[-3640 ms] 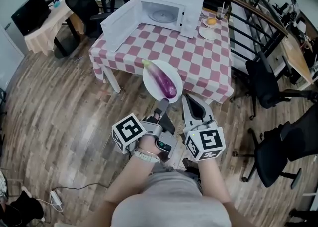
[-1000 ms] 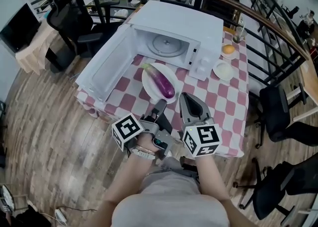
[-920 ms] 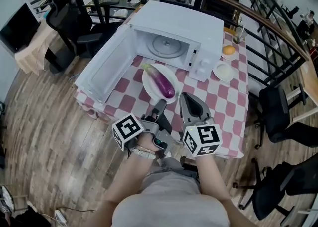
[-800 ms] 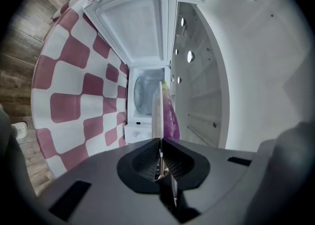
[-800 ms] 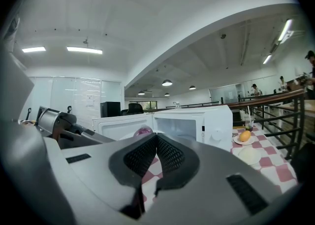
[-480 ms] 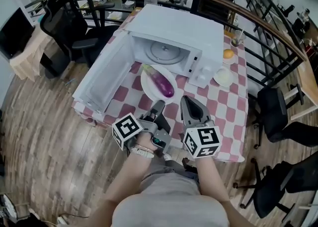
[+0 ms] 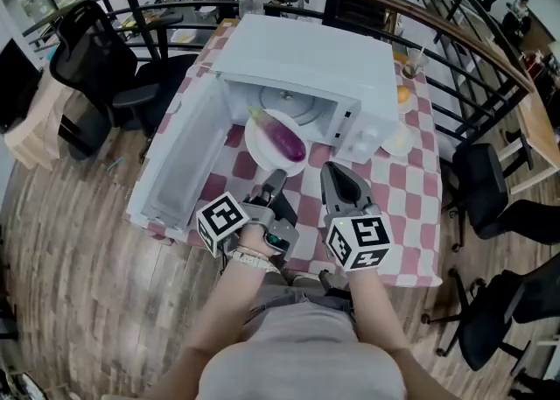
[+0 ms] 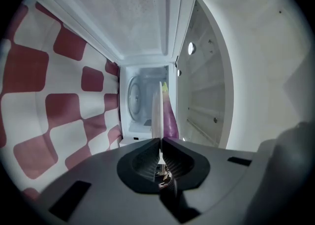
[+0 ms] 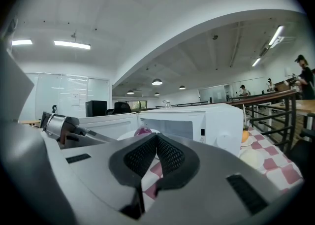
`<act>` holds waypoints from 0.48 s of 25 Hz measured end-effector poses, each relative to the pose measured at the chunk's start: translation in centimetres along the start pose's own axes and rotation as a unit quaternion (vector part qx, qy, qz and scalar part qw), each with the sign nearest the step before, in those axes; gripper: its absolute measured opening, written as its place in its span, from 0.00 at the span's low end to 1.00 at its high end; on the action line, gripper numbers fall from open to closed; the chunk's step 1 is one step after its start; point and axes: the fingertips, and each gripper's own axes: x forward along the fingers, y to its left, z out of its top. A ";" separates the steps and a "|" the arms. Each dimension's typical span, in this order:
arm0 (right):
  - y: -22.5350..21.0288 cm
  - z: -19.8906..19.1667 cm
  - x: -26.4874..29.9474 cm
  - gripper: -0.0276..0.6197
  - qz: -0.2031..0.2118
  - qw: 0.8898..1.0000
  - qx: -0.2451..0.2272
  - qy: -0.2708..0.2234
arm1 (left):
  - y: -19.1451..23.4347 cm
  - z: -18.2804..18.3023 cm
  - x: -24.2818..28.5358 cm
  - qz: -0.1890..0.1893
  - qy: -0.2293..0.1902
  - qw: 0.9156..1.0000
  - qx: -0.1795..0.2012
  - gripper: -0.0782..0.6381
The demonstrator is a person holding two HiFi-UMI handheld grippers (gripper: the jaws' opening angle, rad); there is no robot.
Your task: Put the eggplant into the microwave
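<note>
A purple eggplant (image 7: 282, 138) lies on a white plate (image 7: 262, 151). My left gripper (image 7: 274, 181) is shut on the plate's near rim and holds it level, just in front of the open white microwave (image 7: 306, 61). In the left gripper view the plate (image 8: 156, 113) shows edge-on, with the eggplant (image 8: 170, 119) beside it and the microwave's cavity (image 8: 140, 103) behind; the left gripper (image 8: 161, 141) pinches the rim. My right gripper (image 7: 338, 181) hangs shut and empty to the right of the plate. Past the right gripper (image 9: 156, 138) the eggplant (image 9: 142, 131) and microwave (image 9: 206, 118) show.
The microwave door (image 7: 179, 162) swings wide to the left over the red-checked tablecloth (image 7: 402, 206). An orange (image 7: 402, 92) on a small plate and an empty plate (image 7: 398, 138) sit right of the microwave. A curved railing (image 7: 455, 31) and office chairs (image 7: 490, 188) surround the table.
Both grippers have moved forward toward the table. The plate with the eggplant has come from over the cloth up to the microwave's opening. Neither gripper's jaws have changed.
</note>
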 end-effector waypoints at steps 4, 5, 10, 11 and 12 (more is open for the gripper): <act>0.0 -0.4 2.2 0.08 0.001 1.000 -0.023 0.007 | 1.0 1.6 1.8 0.000 0.009 1.000 -0.003 0.13; 0.0 -0.7 2.7 0.08 0.002 1.000 -0.027 0.011 | 1.4 1.9 2.2 0.001 0.011 1.000 -0.004 0.13; 0.0 -2.3 5.0 0.08 0.006 0.999 -0.041 0.021 | 3.4 3.8 4.8 0.004 0.020 1.000 0.002 0.13; -0.2 -2.7 5.4 0.08 0.005 0.999 -0.042 0.021 | 3.7 4.1 5.4 0.005 0.022 1.000 0.004 0.13; -0.4 -3.1 5.8 0.08 0.004 0.999 -0.043 0.022 | 4.1 4.3 5.9 0.005 0.025 1.000 0.006 0.13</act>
